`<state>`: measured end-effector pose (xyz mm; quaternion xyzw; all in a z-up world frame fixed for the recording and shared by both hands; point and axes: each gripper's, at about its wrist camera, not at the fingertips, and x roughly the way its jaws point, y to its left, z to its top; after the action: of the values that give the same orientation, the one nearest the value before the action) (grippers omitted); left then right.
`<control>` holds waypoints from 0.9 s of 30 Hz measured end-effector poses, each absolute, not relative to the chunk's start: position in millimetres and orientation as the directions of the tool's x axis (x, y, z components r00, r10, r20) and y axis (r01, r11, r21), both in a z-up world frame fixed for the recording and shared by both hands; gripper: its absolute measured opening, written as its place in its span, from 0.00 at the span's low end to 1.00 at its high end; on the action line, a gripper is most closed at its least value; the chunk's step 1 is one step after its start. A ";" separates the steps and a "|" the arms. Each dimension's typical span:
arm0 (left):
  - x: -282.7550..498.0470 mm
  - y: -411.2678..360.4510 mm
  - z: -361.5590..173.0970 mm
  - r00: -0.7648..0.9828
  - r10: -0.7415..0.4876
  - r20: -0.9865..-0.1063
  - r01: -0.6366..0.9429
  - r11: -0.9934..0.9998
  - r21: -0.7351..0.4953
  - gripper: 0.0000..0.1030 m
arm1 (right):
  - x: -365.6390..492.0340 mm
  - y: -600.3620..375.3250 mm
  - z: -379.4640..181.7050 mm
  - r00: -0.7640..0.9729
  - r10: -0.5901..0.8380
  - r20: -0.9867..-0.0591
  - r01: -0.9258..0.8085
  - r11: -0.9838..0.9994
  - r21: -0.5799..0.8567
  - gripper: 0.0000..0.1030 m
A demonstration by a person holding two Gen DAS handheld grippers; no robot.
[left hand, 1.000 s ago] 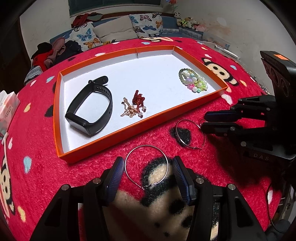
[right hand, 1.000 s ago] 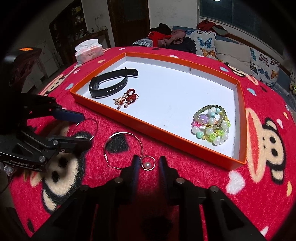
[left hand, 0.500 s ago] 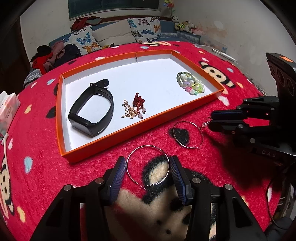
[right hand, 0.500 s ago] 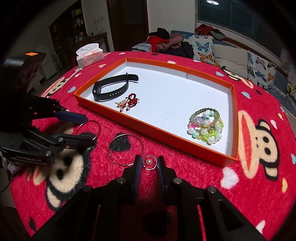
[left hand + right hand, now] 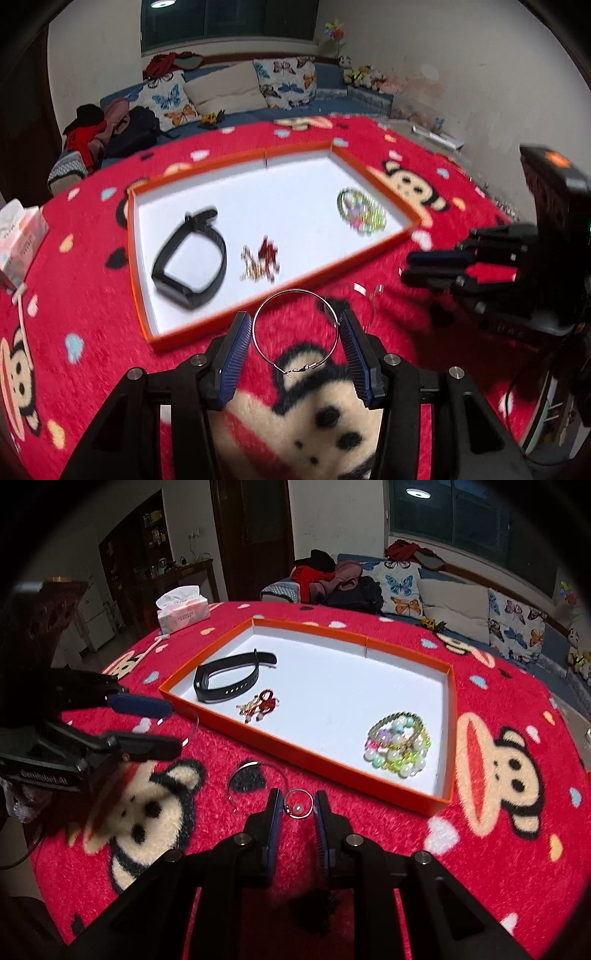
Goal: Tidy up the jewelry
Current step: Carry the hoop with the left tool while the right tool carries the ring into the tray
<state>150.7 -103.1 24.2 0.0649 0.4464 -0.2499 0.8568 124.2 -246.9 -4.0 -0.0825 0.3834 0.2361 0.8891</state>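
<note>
Gleaming thin silver hoop earring (image 5: 295,329)

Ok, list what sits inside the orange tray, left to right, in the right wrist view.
Black wristband → red and gold charm piece → pile of pastel bead bracelets, all lying on the white floor of the orange tray.

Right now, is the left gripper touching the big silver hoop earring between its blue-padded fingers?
Touching. In the left wrist view the big silver hoop earring spans the left gripper, its wire meeting both blue pads with no visible gap on either side.
</note>
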 end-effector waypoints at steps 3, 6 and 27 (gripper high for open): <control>161.9 -103.3 37.8 0.500 -0.375 -0.781 0.483 0.869 -0.107 0.51 | 126.4 -247.8 1.8 0.606 0.359 -0.710 -0.481 0.876 0.034 0.19; 178.5 -105.8 45.8 0.515 -0.369 -0.774 0.479 0.873 -0.098 0.51 | 132.8 -250.5 5.6 0.611 0.368 -0.701 -0.472 0.880 0.050 0.19; 290.7 -146.4 2.1 0.451 -0.294 -0.843 0.464 0.884 -0.059 0.52 | 197.2 -254.0 -15.4 0.577 0.336 -0.744 -0.379 0.917 0.121 0.19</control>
<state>290.7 -146.4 2.1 0.0899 0.4736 -0.2235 0.8471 197.2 -254.0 -15.4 -0.0258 0.4133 0.2015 0.8877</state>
